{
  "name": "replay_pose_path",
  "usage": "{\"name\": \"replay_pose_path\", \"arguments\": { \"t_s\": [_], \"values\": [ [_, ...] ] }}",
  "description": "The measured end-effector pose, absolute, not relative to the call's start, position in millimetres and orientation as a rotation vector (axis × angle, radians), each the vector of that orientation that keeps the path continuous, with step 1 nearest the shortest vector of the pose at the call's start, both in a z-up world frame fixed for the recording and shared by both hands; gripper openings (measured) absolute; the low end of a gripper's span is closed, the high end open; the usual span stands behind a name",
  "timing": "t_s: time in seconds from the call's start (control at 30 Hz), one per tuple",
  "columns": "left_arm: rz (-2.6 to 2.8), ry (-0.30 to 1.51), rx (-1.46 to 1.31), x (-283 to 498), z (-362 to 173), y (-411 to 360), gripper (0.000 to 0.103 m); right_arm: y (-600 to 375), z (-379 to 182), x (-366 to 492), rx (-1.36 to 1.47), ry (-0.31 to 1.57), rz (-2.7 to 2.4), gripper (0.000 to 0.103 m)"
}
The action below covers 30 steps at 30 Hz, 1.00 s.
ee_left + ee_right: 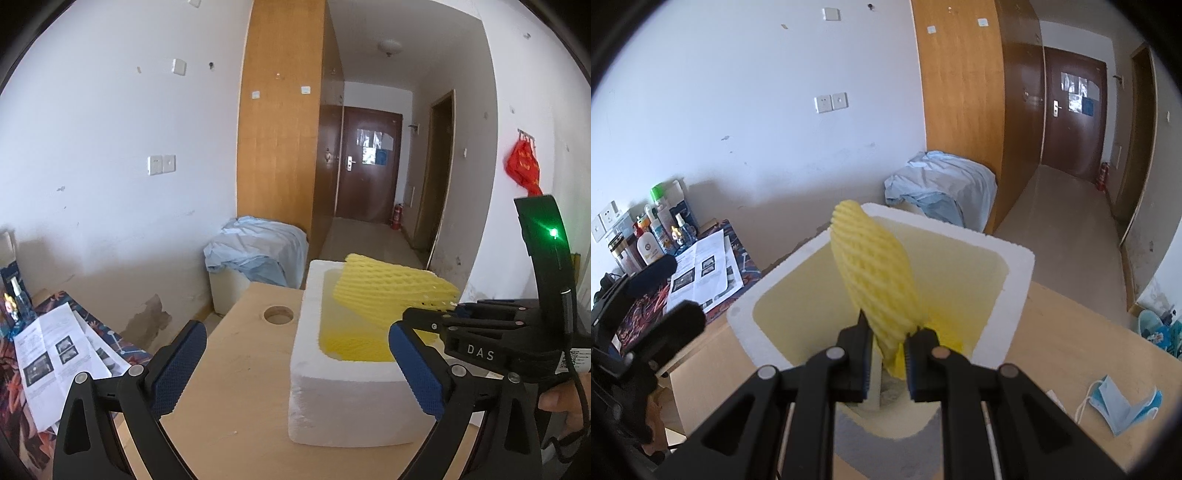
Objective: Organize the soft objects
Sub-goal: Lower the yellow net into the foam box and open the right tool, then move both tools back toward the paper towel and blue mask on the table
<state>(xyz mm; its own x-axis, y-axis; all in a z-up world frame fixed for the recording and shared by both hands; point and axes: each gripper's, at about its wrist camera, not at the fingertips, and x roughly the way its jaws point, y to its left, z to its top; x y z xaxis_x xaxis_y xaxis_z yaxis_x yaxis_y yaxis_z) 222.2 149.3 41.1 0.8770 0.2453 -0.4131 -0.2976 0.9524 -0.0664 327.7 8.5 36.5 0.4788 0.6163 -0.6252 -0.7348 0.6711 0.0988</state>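
Yellow foam net [875, 273] pinched at its lower end by the right gripper [886, 343], held tilted over the open white foam box [1015, 258]. The net is above the box, not yet resting inside; more yellow netting [347, 343] already lies on the box floor. Box sits on the wooden table [236, 369], toward its far edge, just beside the round hole [279, 314] in the tabletop. Left gripper [295, 373] is spread wide and empty, hovering over the table on the box's near side.

Step looks like placing: net is over the box, release pending. Next move calls for lowering the net past the rim, then spreading the fingers so it drops onto the pile.

A blue face mask [1123, 406] lies on the table near its right edge, probably next in line. Papers [62, 354] off the table's left side.
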Motion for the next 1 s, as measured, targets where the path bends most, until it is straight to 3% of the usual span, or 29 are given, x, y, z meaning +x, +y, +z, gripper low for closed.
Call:
{"name": "replay_pose_path", "arguments": {
  "t_s": [0.07, 0.2, 0.27, 1.0],
  "values": [
    [0.285, 0.414, -0.136, 221.0, 40.8, 151.3, 0.099, 9.2, 35.1, 329.2, -0.187, 0.695, 0.826, 0.026],
    [0.288, 0.415, -0.138, 218.8, 40.5, 152.7, 0.099, 4.8, 37.5, 327.2, -0.161, 0.685, 0.820, 0.061],
    [0.288, 0.419, -0.131, 218.0, 40.3, 152.1, 0.099, 2.2, 41.5, 324.3, -0.155, 0.664, 0.816, 0.066],
    [0.194, 0.419, -0.125, 193.5, 48.4, 121.0, 0.099, -43.4, 48.8, 278.4, -0.150, 0.651, 0.742, 0.067]
  ]
}}
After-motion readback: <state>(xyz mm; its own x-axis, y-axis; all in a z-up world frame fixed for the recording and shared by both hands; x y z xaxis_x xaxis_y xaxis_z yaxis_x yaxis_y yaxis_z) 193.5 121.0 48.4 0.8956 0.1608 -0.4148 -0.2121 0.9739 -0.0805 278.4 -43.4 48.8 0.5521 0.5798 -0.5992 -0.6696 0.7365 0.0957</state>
